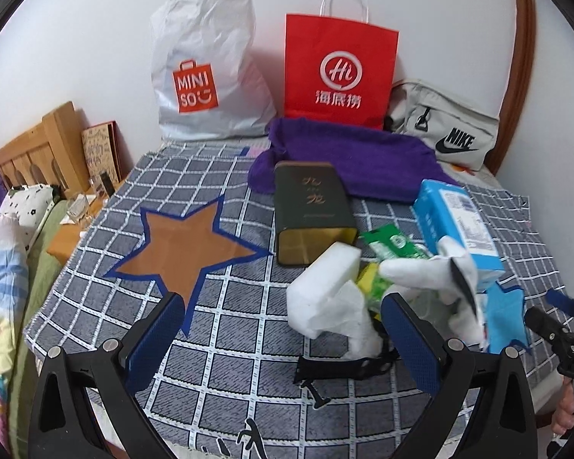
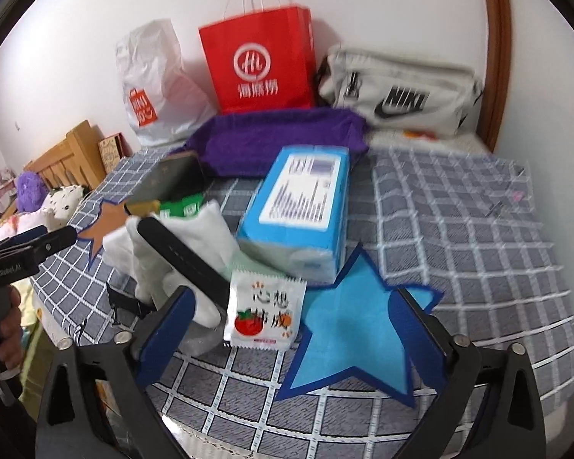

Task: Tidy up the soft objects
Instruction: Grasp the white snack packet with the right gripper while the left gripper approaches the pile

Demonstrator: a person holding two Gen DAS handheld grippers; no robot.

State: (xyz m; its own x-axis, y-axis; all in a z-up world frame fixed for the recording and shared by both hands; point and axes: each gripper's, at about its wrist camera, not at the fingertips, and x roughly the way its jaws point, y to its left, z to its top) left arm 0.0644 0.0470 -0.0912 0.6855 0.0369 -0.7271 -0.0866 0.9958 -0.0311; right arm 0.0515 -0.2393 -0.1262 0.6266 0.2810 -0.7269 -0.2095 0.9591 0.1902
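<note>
Blue-padded fingers (image 1: pixel 160 329) of the left gripper (image 1: pixel 283 340) stand spread wide, holding nothing, above the checked cloth (image 1: pixel 229 348). The right gripper (image 2: pixel 287 336) is likewise spread wide and empty, over the blue star (image 2: pixel 348 329). White soft cloths (image 1: pixel 336 298), crumpled, lie heaped between the brown star (image 1: pixel 187 244) and the blue star, beside the blue tissue pack (image 2: pixel 302 210) and the dark tin (image 1: pixel 310 210).
</note>
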